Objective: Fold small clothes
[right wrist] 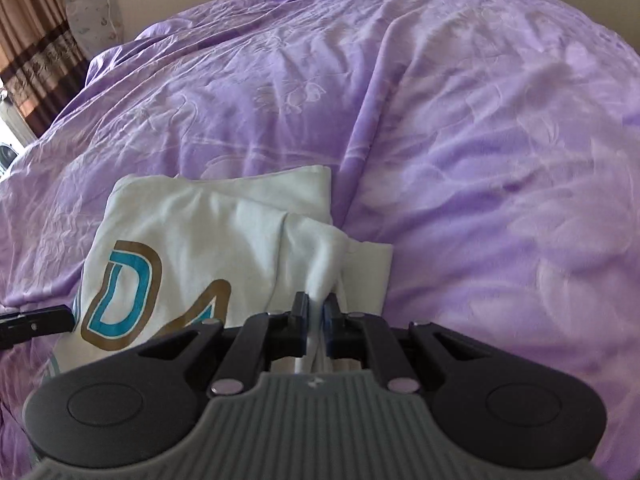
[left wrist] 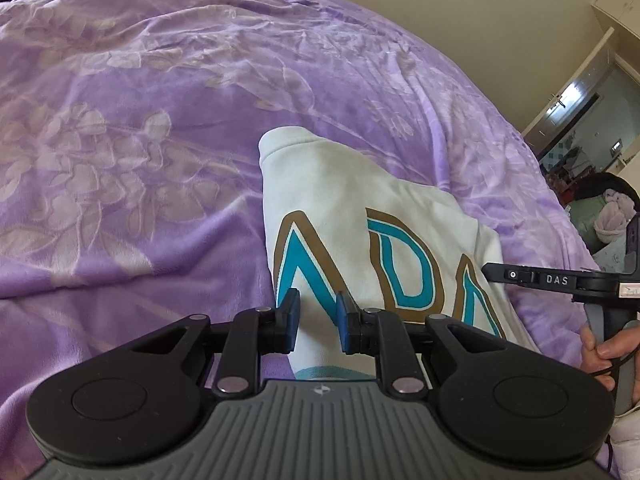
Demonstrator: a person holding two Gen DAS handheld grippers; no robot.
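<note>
Right wrist: white shirt (right wrist: 192, 232) on purple bedspread (right wrist: 480, 160); right gripper (right wrist: 315, 307) jaws pinching bunched shirt; left gripper (left wrist: 317, 312) jaws slightly apart, shirt between, grip unclear.

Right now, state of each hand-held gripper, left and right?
Left hand-held gripper: part open, astride the white shirt; grip cannot be told.
Right hand-held gripper: closed, pinching a bunched fold of the shirt.

Home bedroom; purple floral bedspread (left wrist: 160, 140), striped curtain (right wrist: 36, 40), open doorway (left wrist: 580, 120)

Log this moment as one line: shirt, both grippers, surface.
shirt: white, partly folded | right gripper: shut on shirt | left gripper: open over shirt | surface: purple blanket
</note>
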